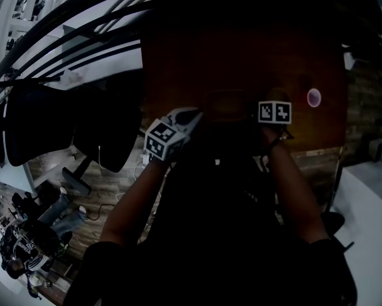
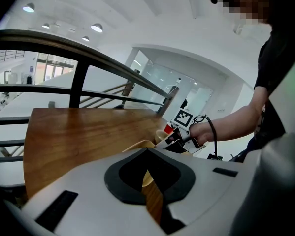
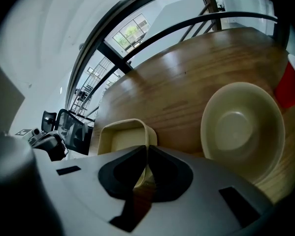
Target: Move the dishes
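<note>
A cream square dish (image 3: pixel 121 137) lies on the brown wooden table (image 3: pixel 186 87). My right gripper (image 3: pixel 147 147) is shut, and the dish's right wall runs in between its jaws. A cream round bowl (image 3: pixel 243 132) sits just right of it. In the left gripper view my left gripper (image 2: pixel 147 149) is shut with nothing held. A cream dish edge (image 2: pixel 136 144) and a small cup (image 2: pixel 162 134) lie just past its tips. The right gripper's marker cube (image 2: pixel 184 118) shows beyond them. The head view is very dark, showing the left gripper (image 1: pixel 189 120) and right gripper (image 1: pixel 270 110) close together over the table.
A red object (image 3: pixel 291 87) stands at the bowl's right. A small pink round thing (image 1: pixel 314 97) sits on the table to the right. Black chairs (image 1: pixel 44 129) stand off the table's left edge, with dark railings (image 2: pixel 78 77) beyond the far edge.
</note>
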